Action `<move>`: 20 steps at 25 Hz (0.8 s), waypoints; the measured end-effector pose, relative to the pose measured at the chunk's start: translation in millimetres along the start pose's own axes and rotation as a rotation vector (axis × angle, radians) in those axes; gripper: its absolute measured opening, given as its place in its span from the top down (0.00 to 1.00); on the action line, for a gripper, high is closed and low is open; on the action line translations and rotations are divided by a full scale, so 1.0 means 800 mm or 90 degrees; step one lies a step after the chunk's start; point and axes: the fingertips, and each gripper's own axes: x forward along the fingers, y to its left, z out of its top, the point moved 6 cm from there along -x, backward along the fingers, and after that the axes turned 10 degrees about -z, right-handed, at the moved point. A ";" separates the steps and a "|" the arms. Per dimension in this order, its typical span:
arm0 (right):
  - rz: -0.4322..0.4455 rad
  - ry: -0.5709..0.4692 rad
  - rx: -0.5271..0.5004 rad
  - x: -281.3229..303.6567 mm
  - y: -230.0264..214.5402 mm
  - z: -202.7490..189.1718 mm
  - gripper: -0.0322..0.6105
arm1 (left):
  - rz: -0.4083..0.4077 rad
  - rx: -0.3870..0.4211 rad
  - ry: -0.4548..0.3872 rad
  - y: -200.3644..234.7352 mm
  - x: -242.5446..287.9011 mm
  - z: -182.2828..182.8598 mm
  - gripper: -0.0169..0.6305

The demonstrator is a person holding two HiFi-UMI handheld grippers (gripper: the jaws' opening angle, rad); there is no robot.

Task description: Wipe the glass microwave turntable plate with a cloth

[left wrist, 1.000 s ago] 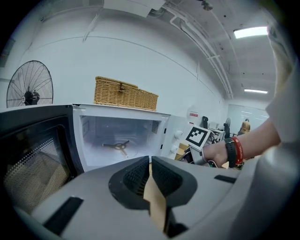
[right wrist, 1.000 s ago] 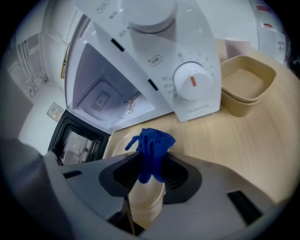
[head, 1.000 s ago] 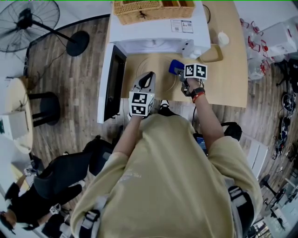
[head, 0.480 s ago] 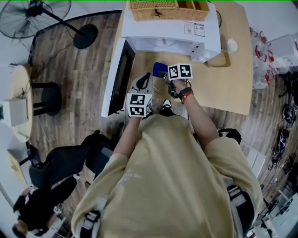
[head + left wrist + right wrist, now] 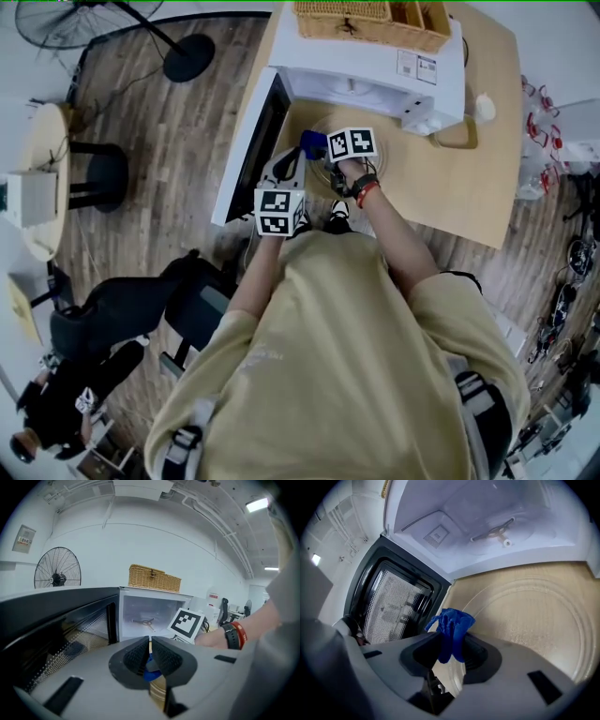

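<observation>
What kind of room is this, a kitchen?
Probably an office or workroom, not a kitchen: the microwave sits on a plain wooden table, with a standing fan and black office chair nearby.

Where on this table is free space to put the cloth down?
Free: the bare table right of the glass plate, up to the table's edge. Crowded: before the microwave, with the left claw on the plate's rim and the right claw holding the blue cloth.
</observation>
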 end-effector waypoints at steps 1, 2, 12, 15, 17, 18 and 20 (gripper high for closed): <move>-0.005 0.004 -0.003 0.003 -0.001 -0.001 0.73 | 0.003 -0.001 0.000 0.002 -0.001 0.000 0.92; -0.012 0.007 -0.006 0.006 -0.002 -0.002 0.73 | 0.005 -0.002 0.000 0.003 -0.002 -0.001 0.92; -0.034 0.007 0.000 -0.009 -0.029 -0.005 0.73 | -0.020 0.004 0.002 -0.003 0.016 0.003 0.92; -0.038 -0.002 0.017 -0.019 -0.046 -0.005 0.73 | -0.037 0.006 0.006 -0.009 0.027 0.004 0.92; -0.041 -0.008 0.030 -0.028 -0.059 -0.006 0.73 | -0.048 0.009 0.011 -0.013 0.034 0.004 0.92; -0.044 -0.011 0.036 -0.032 -0.065 -0.008 0.72 | -0.053 0.010 0.013 -0.015 0.037 0.003 0.92; -0.047 -0.016 0.046 -0.040 -0.076 -0.011 0.72 | -0.063 0.012 0.016 -0.020 0.044 0.003 0.92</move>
